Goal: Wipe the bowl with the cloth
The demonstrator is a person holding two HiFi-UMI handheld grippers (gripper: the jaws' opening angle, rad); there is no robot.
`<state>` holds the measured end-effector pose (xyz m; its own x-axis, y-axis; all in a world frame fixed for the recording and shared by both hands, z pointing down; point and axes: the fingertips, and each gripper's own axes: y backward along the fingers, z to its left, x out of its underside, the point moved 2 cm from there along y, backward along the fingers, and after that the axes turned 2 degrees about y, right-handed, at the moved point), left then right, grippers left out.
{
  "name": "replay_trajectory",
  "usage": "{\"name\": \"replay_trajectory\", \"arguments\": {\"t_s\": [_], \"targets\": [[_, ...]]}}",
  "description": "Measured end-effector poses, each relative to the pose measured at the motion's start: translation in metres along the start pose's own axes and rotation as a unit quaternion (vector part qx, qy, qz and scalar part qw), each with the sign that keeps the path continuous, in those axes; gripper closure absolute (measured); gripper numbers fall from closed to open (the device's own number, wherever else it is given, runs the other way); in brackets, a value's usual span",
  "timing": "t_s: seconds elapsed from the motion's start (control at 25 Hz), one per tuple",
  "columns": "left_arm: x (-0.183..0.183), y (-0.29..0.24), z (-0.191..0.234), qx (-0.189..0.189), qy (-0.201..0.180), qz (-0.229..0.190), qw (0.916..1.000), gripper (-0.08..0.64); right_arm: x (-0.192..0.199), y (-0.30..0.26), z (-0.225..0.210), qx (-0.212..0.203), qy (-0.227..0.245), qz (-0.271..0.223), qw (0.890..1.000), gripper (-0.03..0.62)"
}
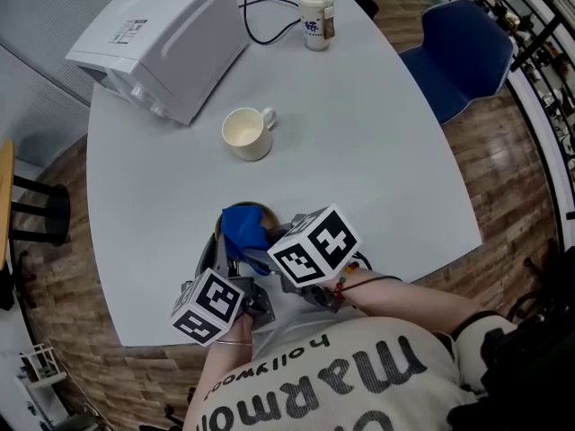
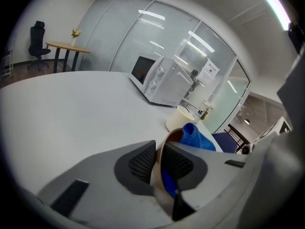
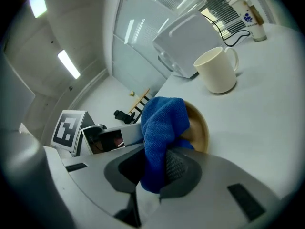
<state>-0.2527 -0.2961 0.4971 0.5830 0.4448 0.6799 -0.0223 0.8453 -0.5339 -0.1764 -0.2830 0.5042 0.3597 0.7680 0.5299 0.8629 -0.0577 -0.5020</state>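
A brown bowl (image 1: 269,215) sits near the table's front edge, tilted. In the left gripper view its thin rim (image 2: 158,163) stands between the pads, and my left gripper (image 2: 159,160) is shut on it. A blue cloth (image 1: 244,229) is bunched inside the bowl. My right gripper (image 3: 155,168) is shut on the cloth (image 3: 162,123), which rises out of the jaws against the bowl's inner wall (image 3: 199,128). In the head view both marker cubes, left (image 1: 208,305) and right (image 1: 314,245), hide the jaws.
A cream mug (image 1: 247,133) stands just beyond the bowl. A white microwave (image 1: 162,39) is at the back left, with a cable running to a white bottle (image 1: 314,14). A blue chair (image 1: 463,52) stands off the table's right edge (image 1: 449,178).
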Motion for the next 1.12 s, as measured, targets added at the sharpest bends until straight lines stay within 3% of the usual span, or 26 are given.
{"name": "replay_trajectory", "arguments": {"t_s": [0.4, 0.6, 0.92, 1.04, 1.12], "targets": [[0.011, -0.002, 0.002, -0.002, -0.024, 0.024, 0.9994, 0.5, 0.003, 0.022, -0.028, 0.053, 0.116, 0.049, 0.991, 0.531], [0.017, 0.001, -0.001, 0.013, -0.069, 0.04, 0.9967, 0.503, 0.003, 0.033, -0.039, 0.092, 0.157, 0.051, 0.982, 0.531], [0.022, 0.005, -0.008, 0.021, -0.111, 0.05, 0.9923, 0.502, -0.009, 0.051, -0.059, 0.139, 0.166, 0.029, 0.976, 0.529], [0.022, 0.007, -0.011, 0.006, -0.125, 0.046, 0.9911, 0.503, -0.013, 0.054, -0.052, 0.139, 0.162, 0.011, 0.977, 0.529], [0.02, 0.01, -0.014, 0.002, -0.135, 0.037, 0.9901, 0.508, -0.023, 0.056, -0.037, 0.115, 0.137, -0.032, 0.983, 0.529]]}}
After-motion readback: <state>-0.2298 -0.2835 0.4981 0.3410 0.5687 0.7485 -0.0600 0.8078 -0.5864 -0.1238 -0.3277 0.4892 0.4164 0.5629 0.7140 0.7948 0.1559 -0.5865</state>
